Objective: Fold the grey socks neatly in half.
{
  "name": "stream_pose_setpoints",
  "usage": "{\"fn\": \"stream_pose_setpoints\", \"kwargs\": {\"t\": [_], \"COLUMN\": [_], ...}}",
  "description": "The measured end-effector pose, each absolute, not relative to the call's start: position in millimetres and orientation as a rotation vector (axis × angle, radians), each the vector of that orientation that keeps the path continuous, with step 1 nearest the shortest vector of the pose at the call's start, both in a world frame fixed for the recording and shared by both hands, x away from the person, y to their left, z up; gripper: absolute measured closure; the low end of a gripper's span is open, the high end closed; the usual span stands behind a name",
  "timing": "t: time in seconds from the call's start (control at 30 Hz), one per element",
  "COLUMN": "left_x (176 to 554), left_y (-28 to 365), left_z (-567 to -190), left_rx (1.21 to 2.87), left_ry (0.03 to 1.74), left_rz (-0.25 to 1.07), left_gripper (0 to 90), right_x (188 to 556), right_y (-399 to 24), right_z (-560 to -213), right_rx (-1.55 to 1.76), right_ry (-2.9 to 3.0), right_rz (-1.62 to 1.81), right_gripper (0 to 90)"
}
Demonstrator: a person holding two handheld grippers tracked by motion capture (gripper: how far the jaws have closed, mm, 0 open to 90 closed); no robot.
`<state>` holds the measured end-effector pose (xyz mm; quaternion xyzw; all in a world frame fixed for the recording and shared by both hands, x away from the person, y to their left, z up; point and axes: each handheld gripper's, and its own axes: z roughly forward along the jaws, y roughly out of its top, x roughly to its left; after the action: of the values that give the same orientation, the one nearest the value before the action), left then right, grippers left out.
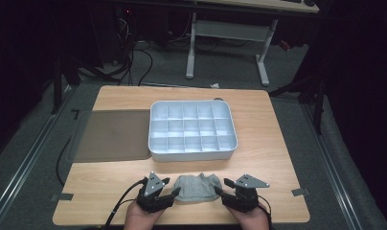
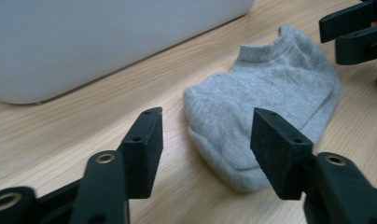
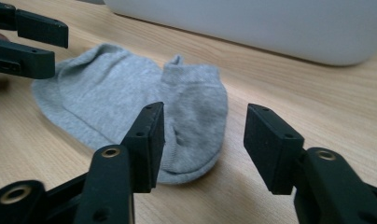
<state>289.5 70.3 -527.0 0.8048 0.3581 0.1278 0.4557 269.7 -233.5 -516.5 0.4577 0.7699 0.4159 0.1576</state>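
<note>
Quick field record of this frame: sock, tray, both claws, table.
item: grey sock, flat on the wooden table
left claw: open, at the sock's left end, nothing gripped
right claw: open, at the sock's right end, nothing gripped
tray: white compartment tray beyond the sock, cells look empty
lid: translucent grey lid left of the tray

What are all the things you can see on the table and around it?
Sock: one, grey, lying flat at the near table edge between the two tongs.
Tray: one, white, many small compartments, mid-table beyond the sock.
Mat: one, dark grey, left of the tray.
Table: one, light wood.
Desk frame: one, white legs, on the floor behind.
Cables: several, black, on the floor at back left.
Left tongs: black, open, at the sock's left end.
Right tongs: black, open, at its right end.
</note>
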Motion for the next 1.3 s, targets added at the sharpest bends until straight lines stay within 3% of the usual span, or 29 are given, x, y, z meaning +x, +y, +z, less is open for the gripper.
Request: {"fn": "stream_pose_setpoints", "kwargs": {"t": [0.17,0.43,0.47,0.53,0.57,0.6,1.0,1.03,1.07,1.13,1.2,1.3], "left_x": [290,285,284,281,281,280,278,279,280,282,283,288], "left_y": [60,58,59,59,59,60,62,63,64,63,59,28], "left_z": [-531,-533,-533,-533,-533,-533,-533,-533,-532,-522,-517,-506], "left_rx": [2.051,2.104,2.109,2.119,2.119,2.125,2.118,2.11,2.106,2.029,2.011,2.014], "left_ry": [0.874,0.865,0.858,0.847,0.847,0.843,0.859,0.865,0.878,0.89,0.881,0.825], "left_rz": [0.344,0.393,0.407,0.433,0.433,0.454,0.46,0.457,0.449,0.381,0.351,0.251], "left_gripper": [62.7,69.1,69.7,71.5,72.1,72.8,73.2,71.8,64.7,62.6,63.6,75.6], "right_x": [275,279,279,278,278,277,274,275,275,275,275,275], "right_y": [-235,-223,-223,-222,-222,-223,-227,-226,-223,-222,-222,-222], "right_z": [-522,-528,-528,-528,-528,-527,-524,-526,-527,-526,-526,-525], "right_rx": [1.373,1.37,1.372,1.348,1.348,1.328,1.312,1.307,1.299,1.29,1.287,1.27], "right_ry": [2.225,2.287,2.29,2.299,2.299,2.287,2.243,2.257,2.263,2.263,2.261,2.27], "right_rz": [1.179,1.119,1.115,1.122,1.122,1.128,1.165,1.153,1.147,1.141,1.142,1.139], "right_gripper": [57.2,63.9,66.1,80.5,80.5,86.2,86.9,86.8,86.7,86.6,86.6,86.6]}}
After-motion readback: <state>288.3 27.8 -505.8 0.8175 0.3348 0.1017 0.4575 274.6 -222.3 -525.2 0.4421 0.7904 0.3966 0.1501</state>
